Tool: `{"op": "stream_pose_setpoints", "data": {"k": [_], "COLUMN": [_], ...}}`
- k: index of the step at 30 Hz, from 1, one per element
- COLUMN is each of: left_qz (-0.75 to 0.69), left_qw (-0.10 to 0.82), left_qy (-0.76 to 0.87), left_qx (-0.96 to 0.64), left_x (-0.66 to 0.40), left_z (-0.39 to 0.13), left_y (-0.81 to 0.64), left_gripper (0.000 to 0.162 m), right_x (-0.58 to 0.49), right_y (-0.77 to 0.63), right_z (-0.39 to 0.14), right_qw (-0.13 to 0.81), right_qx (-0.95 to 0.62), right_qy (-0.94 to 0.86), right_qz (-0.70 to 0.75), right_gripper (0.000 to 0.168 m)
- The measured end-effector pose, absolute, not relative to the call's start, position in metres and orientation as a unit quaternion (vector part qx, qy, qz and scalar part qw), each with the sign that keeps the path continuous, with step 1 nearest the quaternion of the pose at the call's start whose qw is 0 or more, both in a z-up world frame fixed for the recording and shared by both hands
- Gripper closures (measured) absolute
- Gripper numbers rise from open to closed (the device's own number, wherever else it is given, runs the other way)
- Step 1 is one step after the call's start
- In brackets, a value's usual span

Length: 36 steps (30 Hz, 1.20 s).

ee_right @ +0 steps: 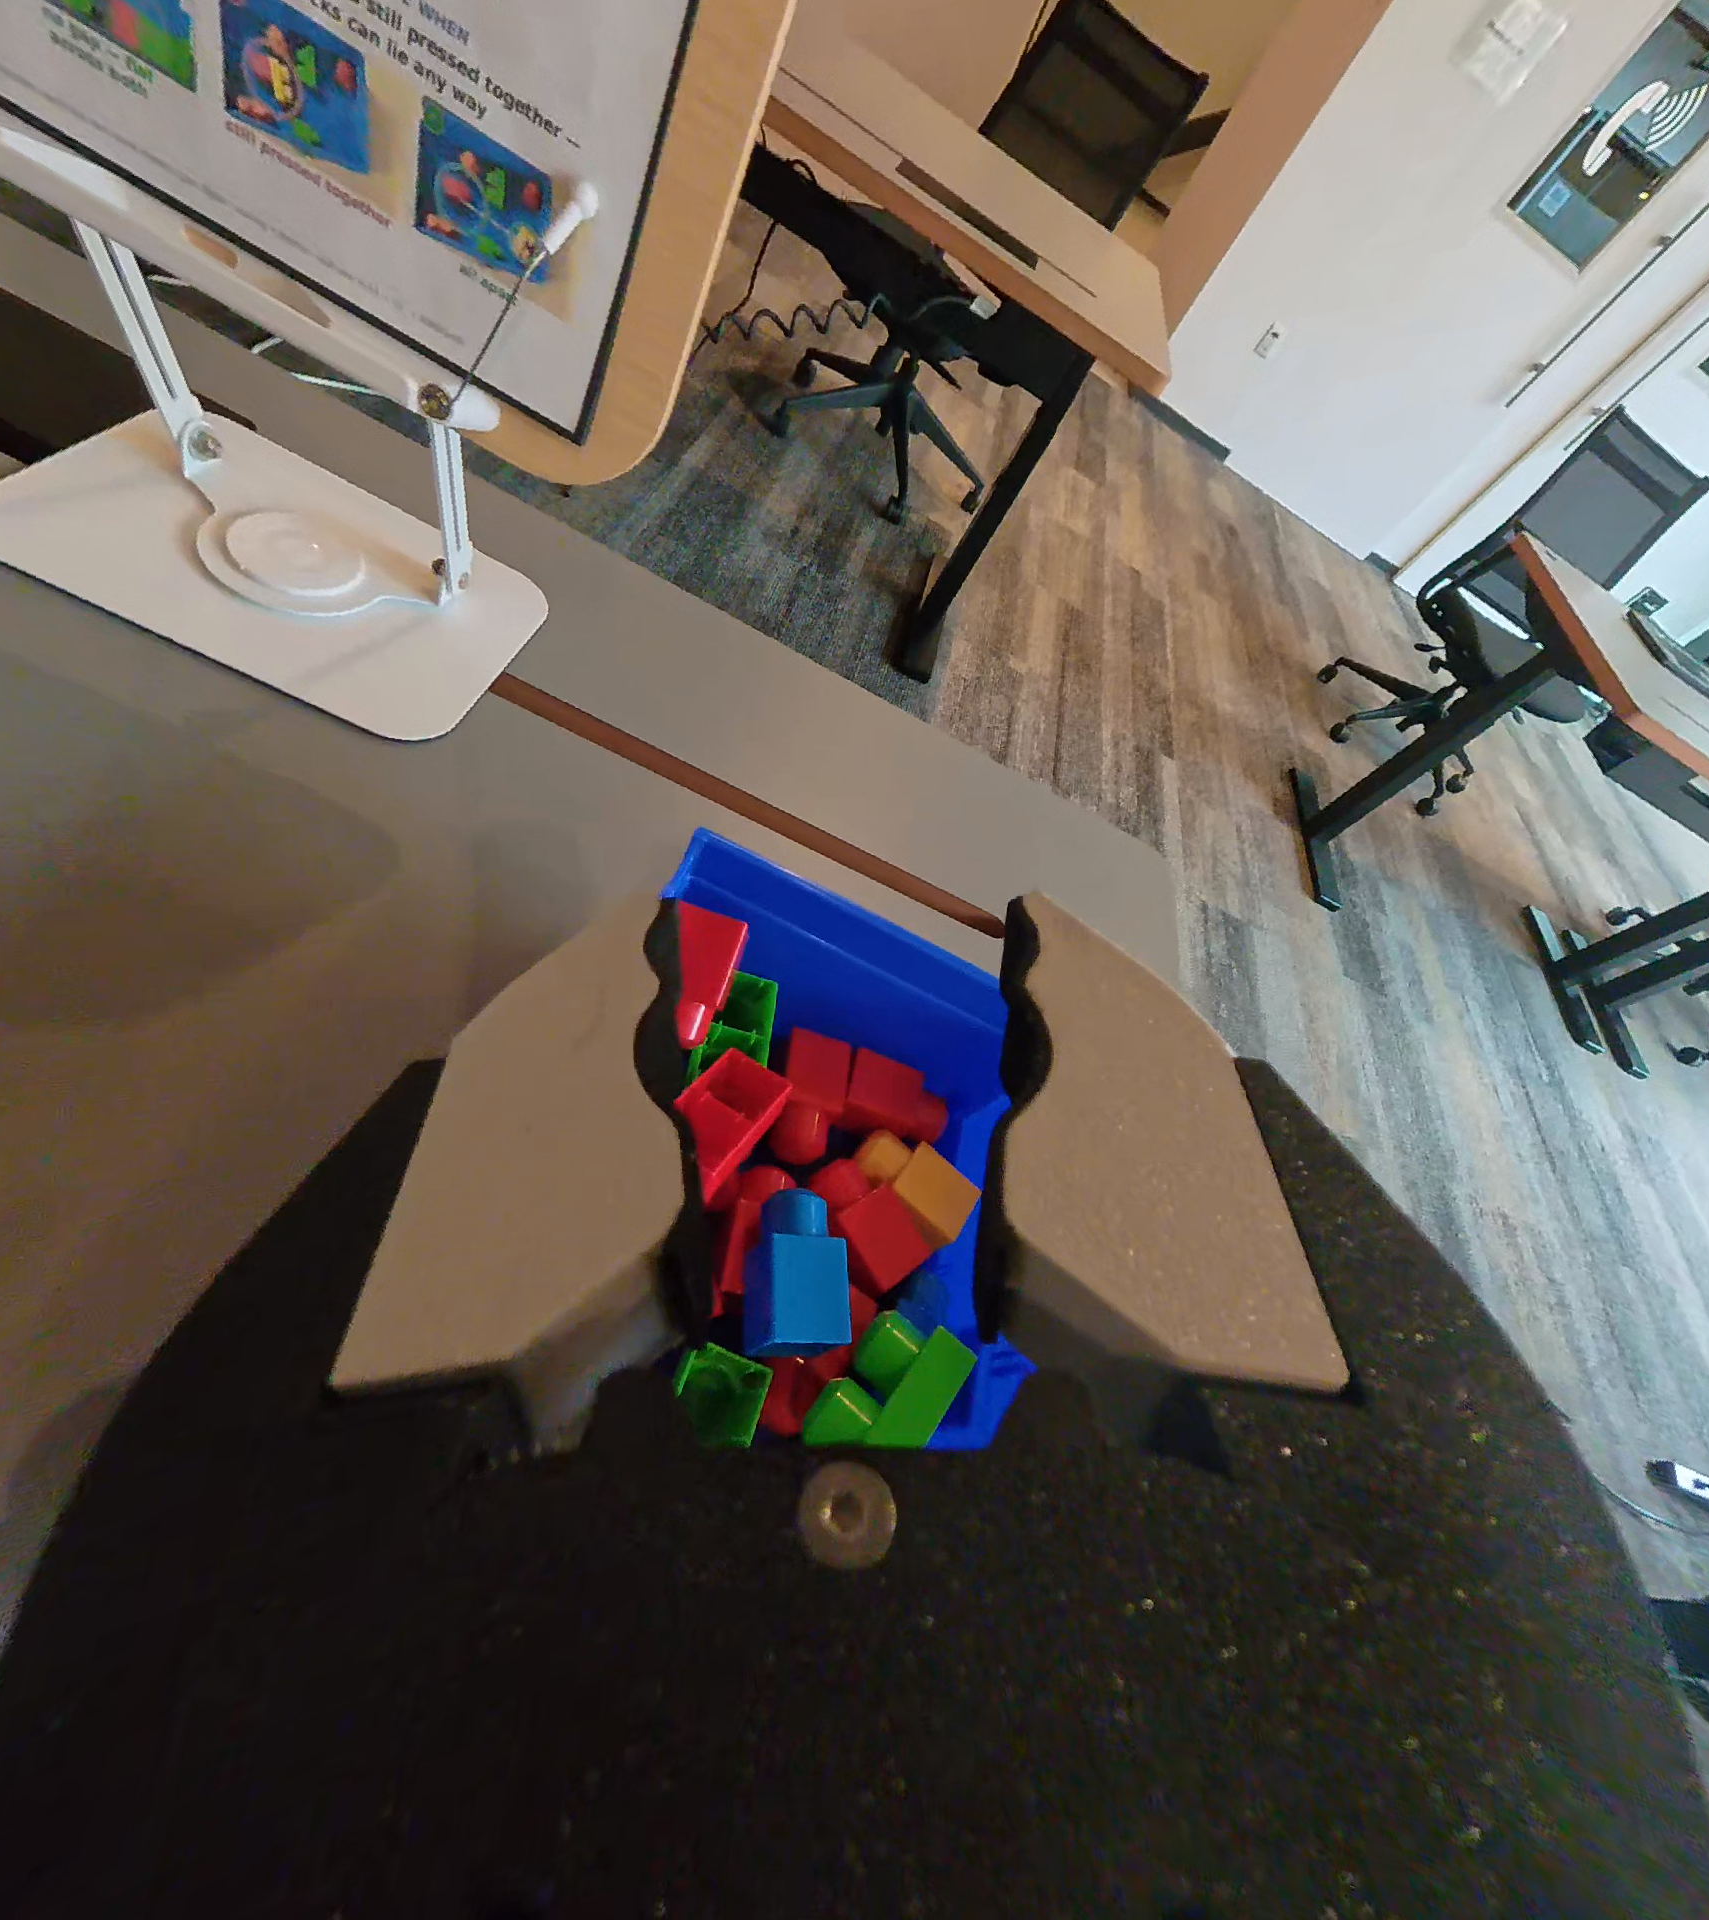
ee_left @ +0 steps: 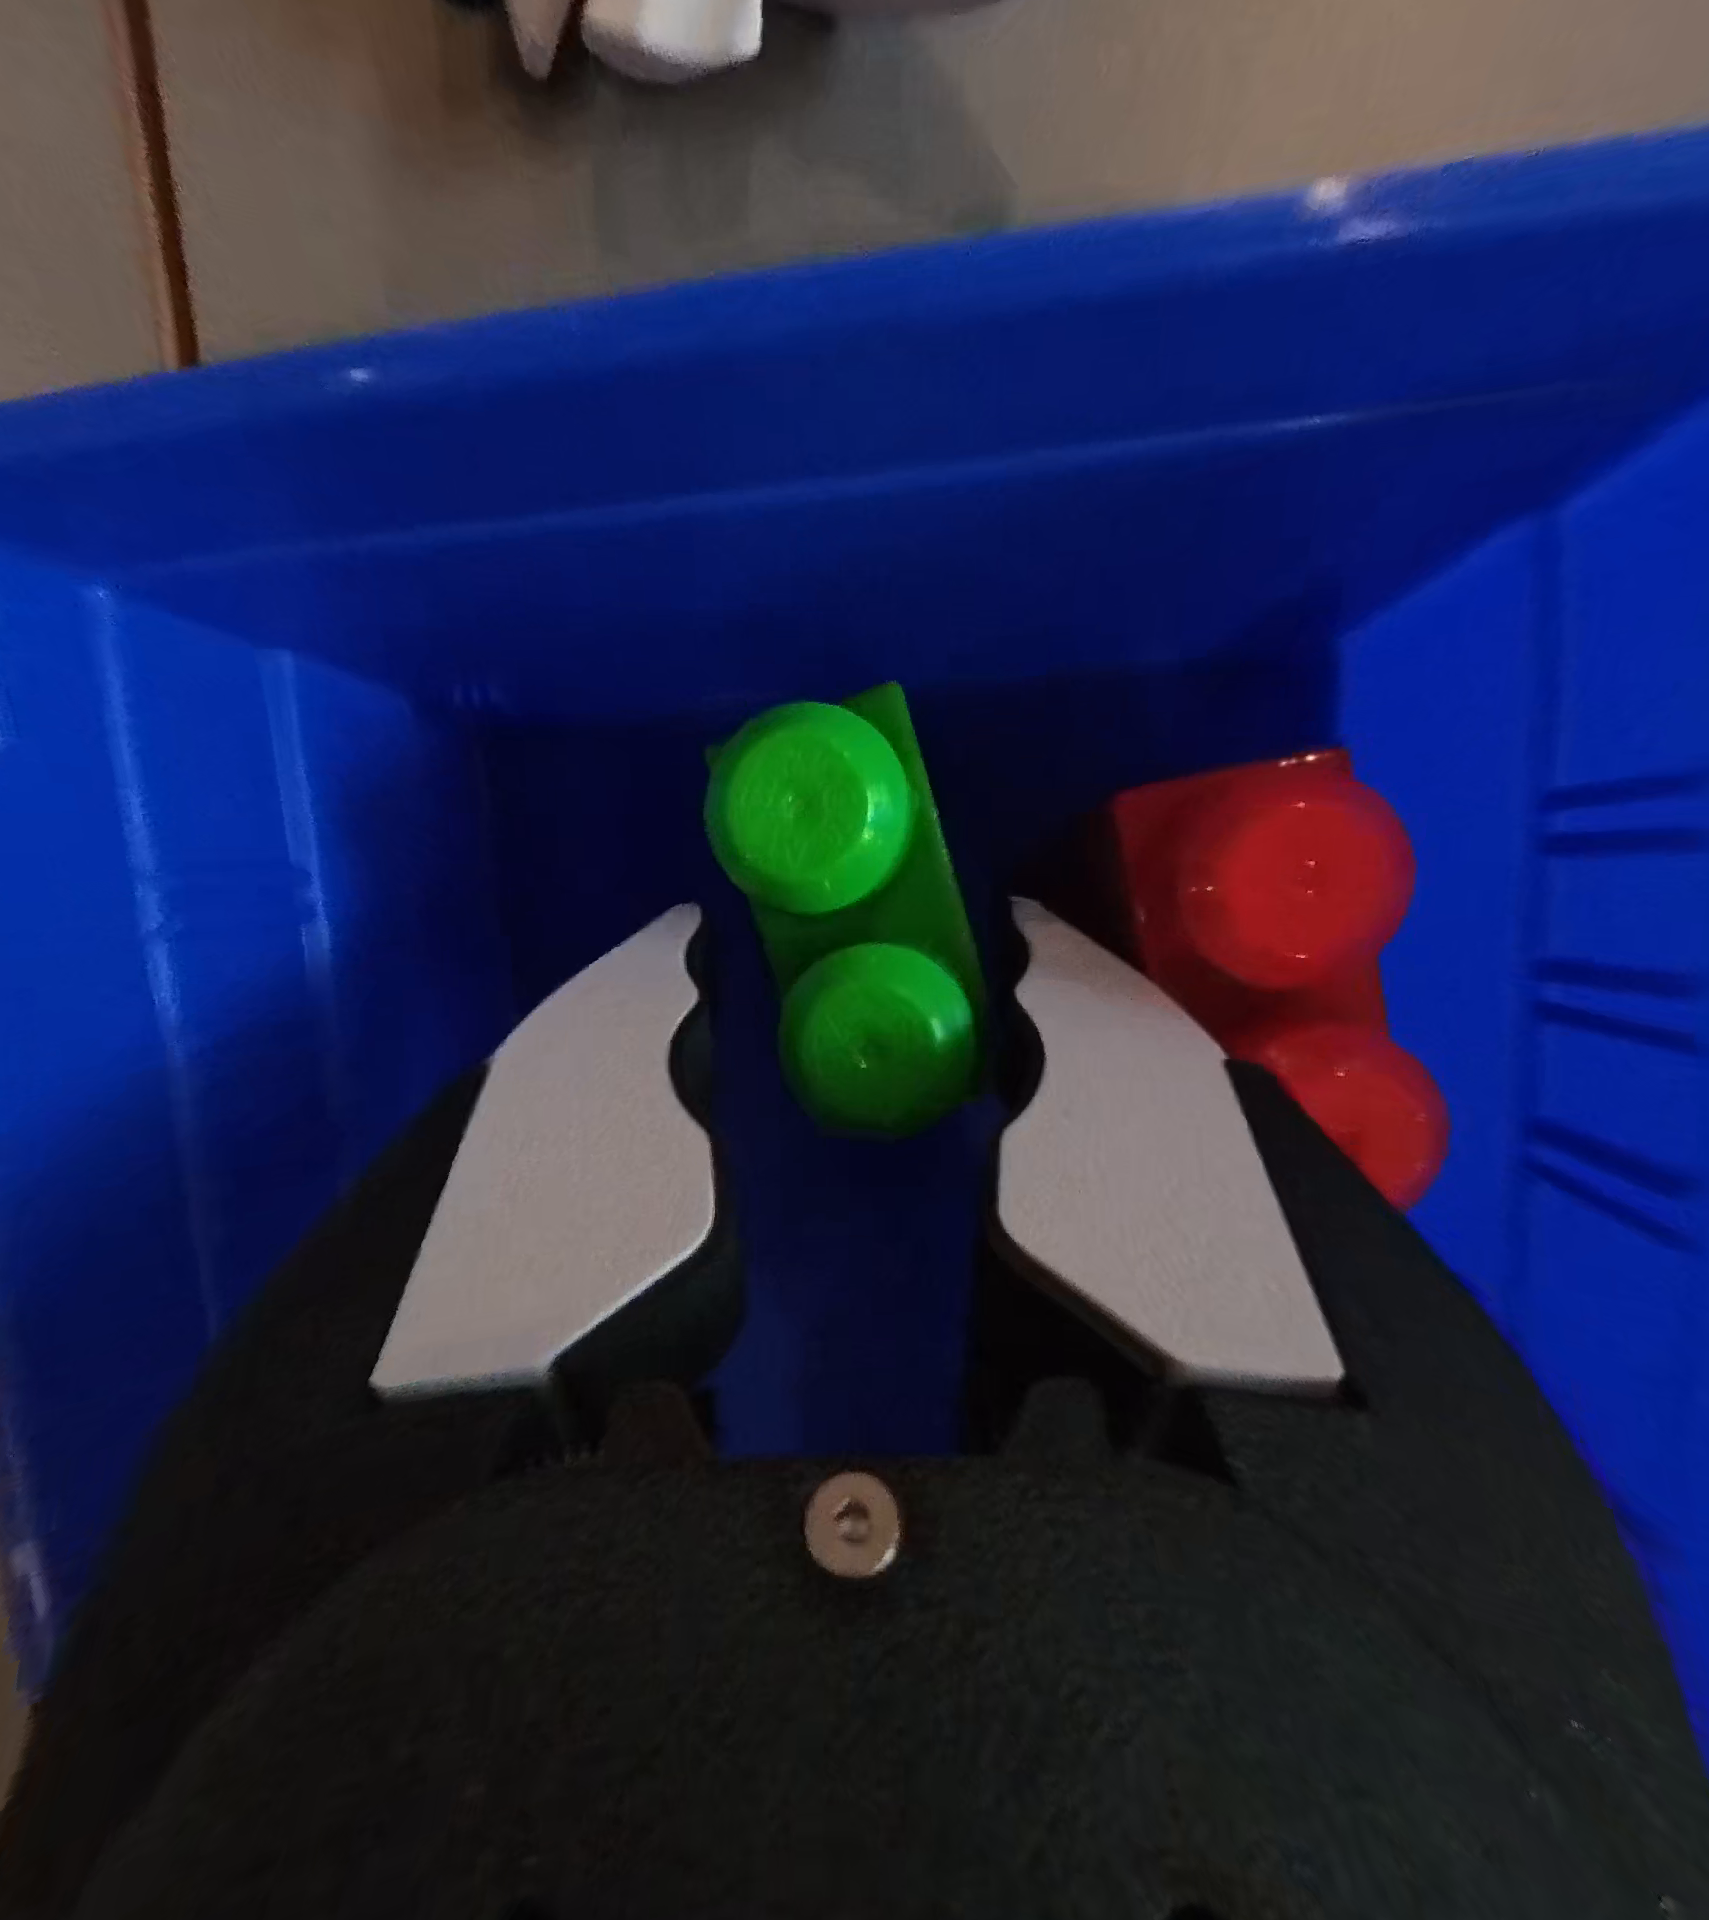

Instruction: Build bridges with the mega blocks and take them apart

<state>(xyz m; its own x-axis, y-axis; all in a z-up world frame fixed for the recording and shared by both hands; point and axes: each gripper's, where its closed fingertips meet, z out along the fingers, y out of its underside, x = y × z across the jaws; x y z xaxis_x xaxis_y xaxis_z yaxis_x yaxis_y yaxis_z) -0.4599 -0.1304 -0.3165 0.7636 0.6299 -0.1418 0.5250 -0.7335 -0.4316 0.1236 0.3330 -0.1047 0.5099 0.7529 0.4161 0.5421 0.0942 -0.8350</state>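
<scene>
In the left wrist view my left gripper (ee_left: 855,912) reaches into a blue bin (ee_left: 829,520). Its jaws are open and straddle a green two-stud block (ee_left: 845,925) that stands with its studs towards the camera. The right finger is against the block, and a strip of blue shows between the block and the left finger. A red two-stud block (ee_left: 1286,956) lies just right of the right finger. In the right wrist view my right gripper (ee_right: 842,909) is open and empty, held above a blue bin (ee_right: 881,966) holding several red, green, blue and orange blocks; a blue one-stud block (ee_right: 796,1283) lies on top.
The bin in the right wrist view sits near the table's far edge (ee_right: 746,800). A white stand (ee_right: 258,561) holding a picture sheet (ee_right: 310,125) stands on the table at the back left. Desks and an office chair (ee_right: 891,343) stand on the floor beyond. About 75 centimeters separates my left fingertips from my right.
</scene>
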Motion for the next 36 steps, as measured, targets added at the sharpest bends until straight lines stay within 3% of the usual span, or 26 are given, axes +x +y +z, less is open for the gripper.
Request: {"op": "stream_pose_setpoints", "data": {"k": [1, 5, 10, 14, 17, 21, 30, 34, 36], "left_qz": [0.136, 0.140, 0.202, 0.184, 0.083, -0.033, -0.219, -0.264, -0.265], "left_qw": [0.187, 0.223, 0.302, 0.465, 0.603, 0.709, 0.793, 0.786, 0.775], "left_qy": [-0.312, -0.326, -0.321, -0.261, -0.179, -0.062, 0.147, 0.190, 0.200], "left_qx": [-0.921, -0.908, -0.875, -0.826, -0.773, -0.702, -0.549, -0.526, -0.538], "left_x": [-0.460, -0.459, -0.454, -0.409, -0.344, -0.252, -0.104, -0.073, -0.065], "left_z": [-0.318, -0.306, -0.240, -0.154, -0.093, -0.040, 0.005, 0.003, -0.004], "left_y": [-0.130, -0.131, -0.135, -0.098, -0.056, -0.017, 0.014, 0.019, 0.025], "left_gripper": [0.121, 0.123, 0.123, 0.124, 0.124, 0.124, 0.124, 0.124, 0.124], "right_x": [0.123, 0.124, 0.115, 0.092, 0.070, 0.030, -0.038, -0.051, -0.052], "right_y": [0.333, 0.334, 0.329, 0.311, 0.290, 0.242, 0.088, 0.040, 0.029], "right_z": [-0.105, -0.106, -0.105, -0.097, -0.091, -0.076, -0.037, -0.033, -0.028], "right_qw": [0.557, 0.556, 0.556, 0.562, 0.561, 0.550, 0.430, 0.361, 0.348], "right_qx": [-0.665, -0.667, -0.658, -0.622, -0.583, -0.502, -0.293, -0.252, -0.235], "right_qy": [-0.488, -0.488, -0.498, -0.526, -0.560, -0.604, -0.639, -0.631, -0.618], "right_qz": [0.094, 0.094, 0.103, 0.142, 0.180, 0.282, 0.567, 0.639, 0.665], "right_gripper": [0.109, 0.109, 0.110, 0.110, 0.110, 0.110, 0.114, 0.094, 0.092]}}
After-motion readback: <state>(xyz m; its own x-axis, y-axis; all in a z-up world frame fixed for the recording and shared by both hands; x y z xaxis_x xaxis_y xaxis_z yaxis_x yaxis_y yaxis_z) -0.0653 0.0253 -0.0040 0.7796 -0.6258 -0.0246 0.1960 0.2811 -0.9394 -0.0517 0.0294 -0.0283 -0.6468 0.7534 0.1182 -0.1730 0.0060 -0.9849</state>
